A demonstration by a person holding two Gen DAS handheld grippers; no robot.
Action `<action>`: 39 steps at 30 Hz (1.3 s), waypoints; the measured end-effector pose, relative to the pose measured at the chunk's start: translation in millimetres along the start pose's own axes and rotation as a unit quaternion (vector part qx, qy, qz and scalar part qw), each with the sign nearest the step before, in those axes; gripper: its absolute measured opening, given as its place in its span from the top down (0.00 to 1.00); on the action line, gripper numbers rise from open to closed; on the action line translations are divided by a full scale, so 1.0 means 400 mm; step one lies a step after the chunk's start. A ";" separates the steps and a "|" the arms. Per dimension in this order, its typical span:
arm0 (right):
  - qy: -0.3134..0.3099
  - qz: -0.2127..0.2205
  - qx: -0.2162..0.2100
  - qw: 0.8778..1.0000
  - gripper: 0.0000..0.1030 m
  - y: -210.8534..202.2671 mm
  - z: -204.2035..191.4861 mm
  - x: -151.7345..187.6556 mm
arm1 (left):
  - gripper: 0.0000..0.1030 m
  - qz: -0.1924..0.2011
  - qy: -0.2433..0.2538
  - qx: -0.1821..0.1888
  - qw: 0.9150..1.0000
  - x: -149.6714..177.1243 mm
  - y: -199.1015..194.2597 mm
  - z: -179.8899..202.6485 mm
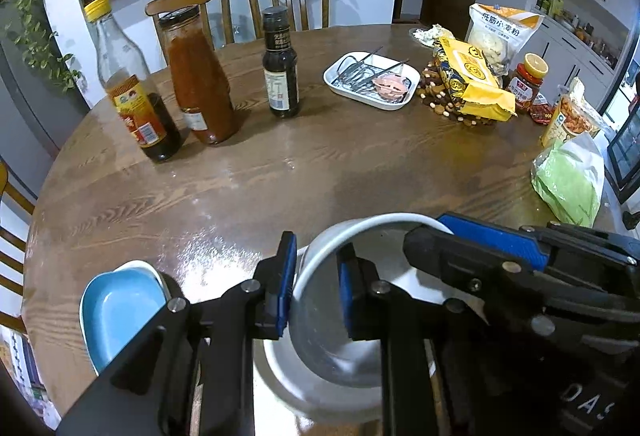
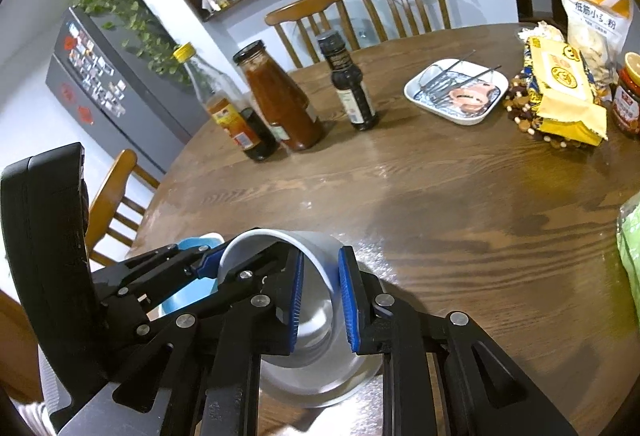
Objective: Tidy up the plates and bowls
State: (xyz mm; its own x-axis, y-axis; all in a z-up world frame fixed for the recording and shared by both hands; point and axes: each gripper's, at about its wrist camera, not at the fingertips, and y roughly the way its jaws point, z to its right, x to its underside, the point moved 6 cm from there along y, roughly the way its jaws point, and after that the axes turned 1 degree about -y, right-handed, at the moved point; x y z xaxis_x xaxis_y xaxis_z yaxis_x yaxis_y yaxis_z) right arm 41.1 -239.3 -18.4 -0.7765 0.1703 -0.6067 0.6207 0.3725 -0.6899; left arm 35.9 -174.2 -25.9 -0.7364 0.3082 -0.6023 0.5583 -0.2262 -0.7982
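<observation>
Gripping white bowl (image 1: 340,300) rim, both claws

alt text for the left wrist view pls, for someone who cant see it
The left gripper and the right gripper both clamp the rim of a tilted white bowl above a white dish at the near edge of a round wooden table. A blue bowl sits left; three sauce bottles and snack packets stand farther back.

The round wooden counter (image 1: 360,164) is carrying three bottles (image 1: 200,76) standing near its far left edge, a white tray (image 1: 372,82) sitting toward the far side, snack bags (image 1: 472,80) crowding the right edge, and a blue dish (image 1: 120,312) resting at the near edge.
</observation>
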 end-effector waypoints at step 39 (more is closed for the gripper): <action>0.051 -0.107 -0.020 0.993 0.79 0.095 0.039 0.102 | 0.80 -0.087 -0.014 0.016 0.996 0.106 0.071 -0.006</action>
State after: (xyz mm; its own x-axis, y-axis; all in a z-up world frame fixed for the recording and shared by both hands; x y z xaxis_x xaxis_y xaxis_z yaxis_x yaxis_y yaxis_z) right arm 34.6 -232.3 -75.7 -0.8987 0.1737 -0.4027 0.4364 0.4450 -0.7820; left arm 21.4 -165.4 -74.2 -0.8310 0.3197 -0.4553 0.4099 -0.2013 -0.8896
